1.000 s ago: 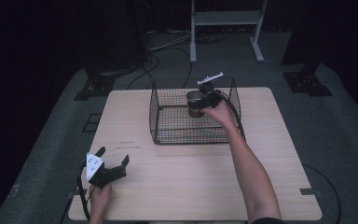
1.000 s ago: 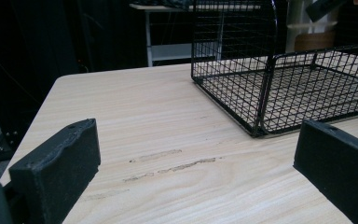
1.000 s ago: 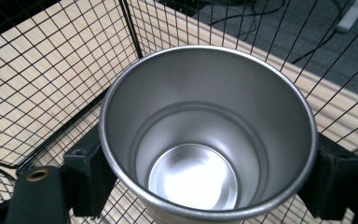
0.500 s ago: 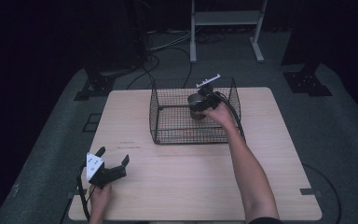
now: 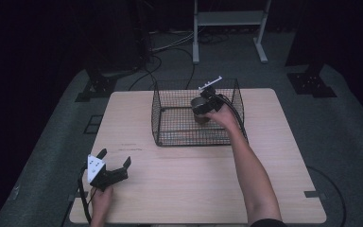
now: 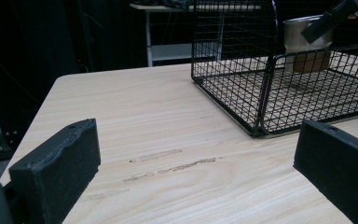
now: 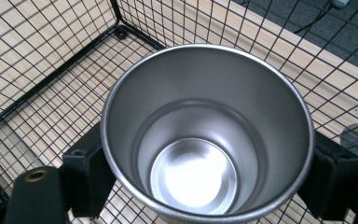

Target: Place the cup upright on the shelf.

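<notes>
Little has changed over the last second — my right gripper [image 5: 202, 105] has edged the steel cup [image 5: 199, 109] only slightly inside the wire basket [image 5: 170, 137], and my left gripper [image 5: 114, 166] has stayed parked near the front left corner of the table [image 5: 208, 189], well apart from the basket.

From the right gripper view, the jaws are clamped on either side of the cup [image 7: 207, 135], which sits upright and empty above the basket's mesh floor [image 7: 37, 93], towards the back right of the basket. I cannot tell whether its base is touching the mesh. The left gripper's jaws stand wide with nothing between them.

I judge this as the placing step: the cup is being set down in the basket. Next I'd need to lower it until it rests flat, then ease the jaws apart and lift straight up — the basket's right wall [image 5: 238, 118] is close to my hand, so any sideways drift could snag the wire
</notes>
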Demonstrator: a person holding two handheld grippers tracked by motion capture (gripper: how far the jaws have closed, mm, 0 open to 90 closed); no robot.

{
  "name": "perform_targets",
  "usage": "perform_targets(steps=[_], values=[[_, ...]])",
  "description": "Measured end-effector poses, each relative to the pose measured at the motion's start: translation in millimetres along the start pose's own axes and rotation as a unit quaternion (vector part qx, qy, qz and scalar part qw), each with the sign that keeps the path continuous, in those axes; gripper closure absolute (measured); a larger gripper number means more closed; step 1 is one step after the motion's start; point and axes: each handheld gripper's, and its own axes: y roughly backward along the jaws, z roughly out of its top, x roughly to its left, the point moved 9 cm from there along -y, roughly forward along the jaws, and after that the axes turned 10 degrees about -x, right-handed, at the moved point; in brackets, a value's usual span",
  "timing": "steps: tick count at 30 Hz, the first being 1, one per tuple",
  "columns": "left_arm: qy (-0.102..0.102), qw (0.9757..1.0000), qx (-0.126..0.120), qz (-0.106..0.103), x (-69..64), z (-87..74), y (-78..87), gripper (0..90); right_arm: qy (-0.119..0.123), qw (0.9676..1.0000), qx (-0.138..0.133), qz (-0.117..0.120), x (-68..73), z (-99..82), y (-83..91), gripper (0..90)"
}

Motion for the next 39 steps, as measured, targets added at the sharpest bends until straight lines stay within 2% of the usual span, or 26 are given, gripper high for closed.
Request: perform_targets(steps=[8,12,26,29,34,39], values=[[0.0,1.0,0.0,0.0,0.1,-0.1,0.0,0.0,0.005,0.9998,0.016,-0.004,-1.2,-5.8,-4.1,17.4],[0.0,1.0,0.0,0.0,0.1,-0.1,0.0,0.0,0.007,0.9998,0.019,0.004,0.8,-6.8,-5.3,17.4],[-0.001,1.0,0.0,0.0,-0.1,0.0,-0.1,0.0,0.021,0.9991,0.036,0.005,0.6,-12.0,-5.9,17.2],[-0.001,1.0,0.0,-0.001,-0.2,0.0,-0.1,0.0,0.028,0.9985,0.047,0.006,2.2,-15.0,-7.3,17.1],[-0.001,1.0,0.0,-0.001,-0.1,0.0,0.0,0.0,0.036,0.9983,0.046,0.001,1.5,-14.0,-7.1,16.6],[-0.001,1.0,0.0,0.0,0.1,0.0,0.0,0.0,0.033,0.9985,0.044,-0.003,-1.5,-13.9,-6.5,15.9]])
